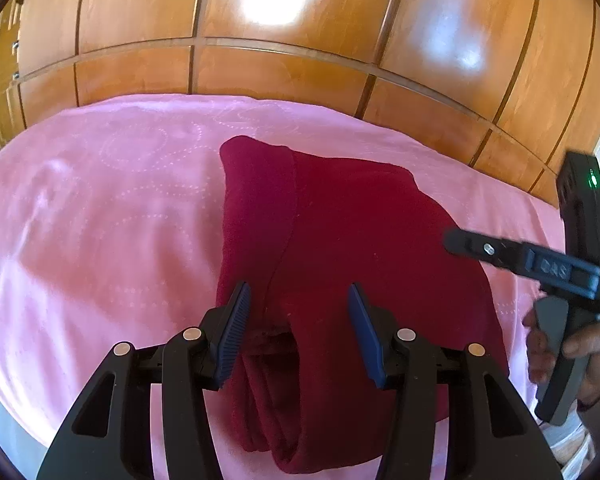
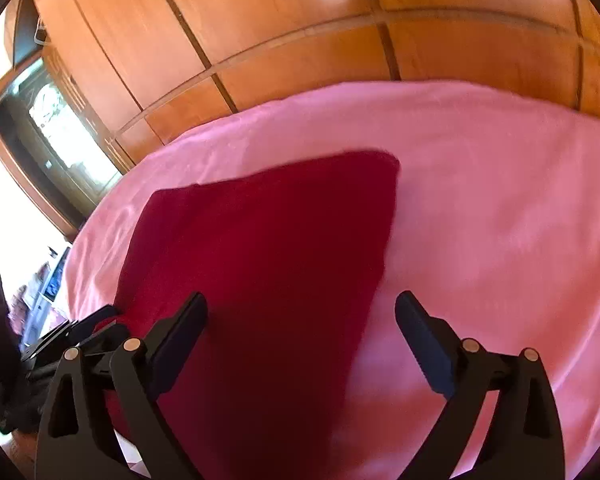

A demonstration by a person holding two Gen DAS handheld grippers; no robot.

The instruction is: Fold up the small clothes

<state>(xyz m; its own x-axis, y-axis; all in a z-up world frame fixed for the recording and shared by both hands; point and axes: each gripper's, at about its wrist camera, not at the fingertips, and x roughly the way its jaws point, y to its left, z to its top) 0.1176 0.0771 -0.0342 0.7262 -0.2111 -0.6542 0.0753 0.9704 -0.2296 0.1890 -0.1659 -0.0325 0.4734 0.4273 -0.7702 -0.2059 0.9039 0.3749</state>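
A dark red garment (image 1: 340,248) lies folded on a pink bedspread (image 1: 100,208), with a glossy wooden wardrobe (image 1: 260,60) behind at twelve o'clock. In the left wrist view, the left gripper (image 1: 300,312) hangs over the garment's near end at six o'clock, jaws apart and gripping nothing (the layered folds show between them). The right gripper (image 2: 300,320), seen from its own camera, stands wide apart above the garment's right edge, empty. A hand (image 1: 576,356) holds its handle at four o'clock.
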